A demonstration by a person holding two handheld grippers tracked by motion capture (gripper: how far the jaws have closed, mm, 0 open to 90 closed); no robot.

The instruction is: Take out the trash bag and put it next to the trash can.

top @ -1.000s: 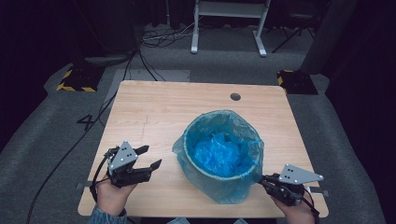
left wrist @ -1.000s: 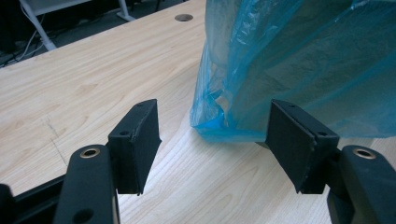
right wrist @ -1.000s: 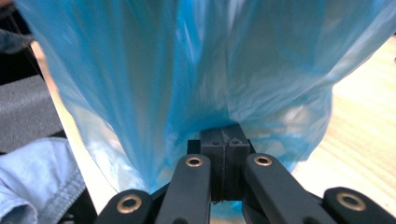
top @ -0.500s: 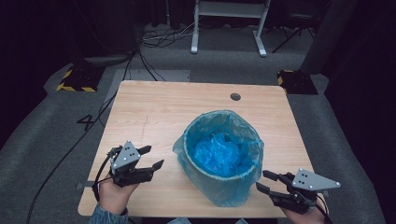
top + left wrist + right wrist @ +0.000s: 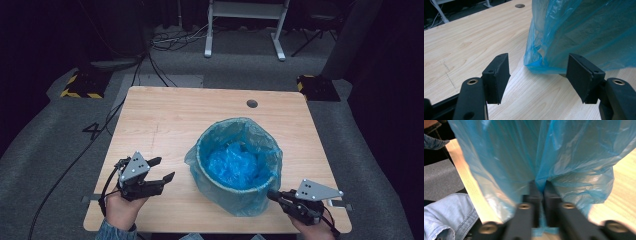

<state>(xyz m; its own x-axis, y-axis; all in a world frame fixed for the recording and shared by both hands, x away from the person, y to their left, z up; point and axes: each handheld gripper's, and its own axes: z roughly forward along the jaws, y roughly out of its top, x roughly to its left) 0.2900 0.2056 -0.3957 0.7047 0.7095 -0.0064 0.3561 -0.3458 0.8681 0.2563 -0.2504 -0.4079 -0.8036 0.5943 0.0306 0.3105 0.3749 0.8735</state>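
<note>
A grey bin lined with a blue plastic bag (image 5: 235,165) stands on the wooden table (image 5: 165,120), right of centre. My right gripper (image 5: 273,195) is at the bin's near right side. Its jaws have just been closing, and in the right gripper view they (image 5: 540,187) are shut on a fold of the bag's hanging skirt (image 5: 524,150). My left gripper (image 5: 163,168) rests open to the left of the bin. In the left gripper view its jaws (image 5: 540,75) stand wide apart just short of the bag's lower edge (image 5: 579,32), with only table between them.
A round cable hole (image 5: 252,103) sits near the table's far edge. The table's left half is bare wood. A denim sleeve (image 5: 446,220) lies at the near edge. Cables and a white stand base (image 5: 245,30) are on the floor beyond.
Half a second ago the right gripper's jaws stood apart beside the bin; now they are shut on the bag's skirt. The left gripper has stayed where it was, open.
</note>
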